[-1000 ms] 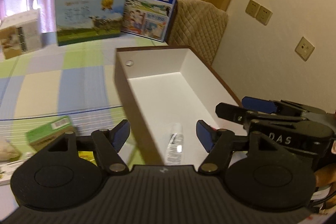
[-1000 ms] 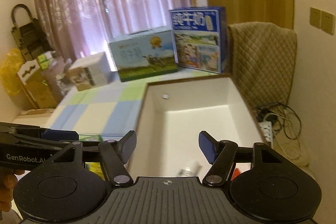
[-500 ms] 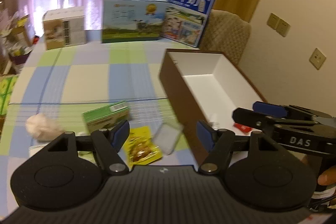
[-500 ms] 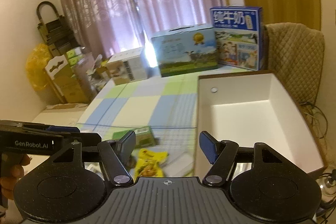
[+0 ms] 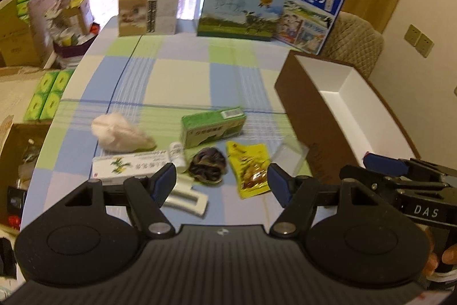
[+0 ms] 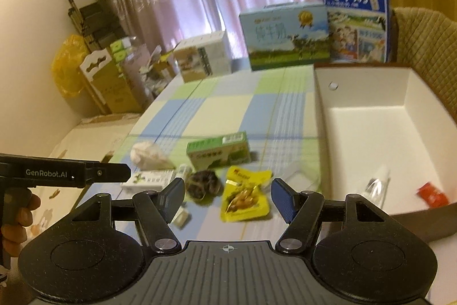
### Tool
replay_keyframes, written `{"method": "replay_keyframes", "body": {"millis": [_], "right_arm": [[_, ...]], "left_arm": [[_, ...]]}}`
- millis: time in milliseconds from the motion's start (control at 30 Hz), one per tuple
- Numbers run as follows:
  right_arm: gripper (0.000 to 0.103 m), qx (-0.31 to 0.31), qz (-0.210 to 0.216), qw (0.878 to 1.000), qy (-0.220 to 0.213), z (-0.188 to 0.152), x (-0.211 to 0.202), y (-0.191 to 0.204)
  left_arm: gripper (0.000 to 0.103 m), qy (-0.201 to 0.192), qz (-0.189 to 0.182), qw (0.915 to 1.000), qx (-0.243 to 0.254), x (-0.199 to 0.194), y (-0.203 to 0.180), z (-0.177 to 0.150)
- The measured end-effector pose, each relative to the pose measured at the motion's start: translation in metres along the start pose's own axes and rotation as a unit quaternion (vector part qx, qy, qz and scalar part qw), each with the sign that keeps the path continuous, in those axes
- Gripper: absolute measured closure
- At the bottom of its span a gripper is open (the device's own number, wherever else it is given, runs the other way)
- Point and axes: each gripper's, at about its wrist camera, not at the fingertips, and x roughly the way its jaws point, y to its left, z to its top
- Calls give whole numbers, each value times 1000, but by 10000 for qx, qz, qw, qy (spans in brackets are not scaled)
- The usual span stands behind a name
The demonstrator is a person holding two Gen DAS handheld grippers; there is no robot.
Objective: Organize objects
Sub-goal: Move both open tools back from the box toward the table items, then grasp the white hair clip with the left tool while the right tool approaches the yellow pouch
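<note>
- Only the right wrist view shows the brown box's (image 6: 368, 127) white floor, holding a clear packet (image 6: 377, 186) and red packet (image 6: 432, 195).
- Loose items — green carton (image 5: 212, 127), yellow snack pouch (image 5: 251, 167) — lie left of the box wall.
- Left gripper (image 5: 222, 180) and right gripper (image 6: 227, 195) hover spread apart, holding nothing.

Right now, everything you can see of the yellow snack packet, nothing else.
The yellow snack packet is a flat, glossy pouch, foil or plastic by its shine, with a red-and-yellow header strip and a picture of brownish food on its face. It looks sealed and lies flat on the checked tablecloth, face up and slightly skewed. It sits between the dark bundle and the clear plastic case; whether it touches either is unclear. Neither gripper touches it.
</note>
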Motion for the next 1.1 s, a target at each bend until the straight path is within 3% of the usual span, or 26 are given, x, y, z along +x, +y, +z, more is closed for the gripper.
{"method": "replay_keyframes", "body": {"millis": [200,367,667,900,1100], "right_arm": [[39,-67,-5,9997,232,-13,25,4],[39,-78,-65,9990,430,-20,50,4],[39,123,-250,9973,674,-19,81,-10],[39,72,-361,9950,931,-29,102,-14],[38,212,-345,9946,953,-32,114,-20]], "left_arm": [[37,262,231,9993,-158,17,19,-18],[29,476,418,9979,-127,38,29,-30],[19,736,329,9964,249,81,35,-28],[14,874,431,9912,898,114,30,-34],[14,979,454,9895,961,131,35,-36]]}}
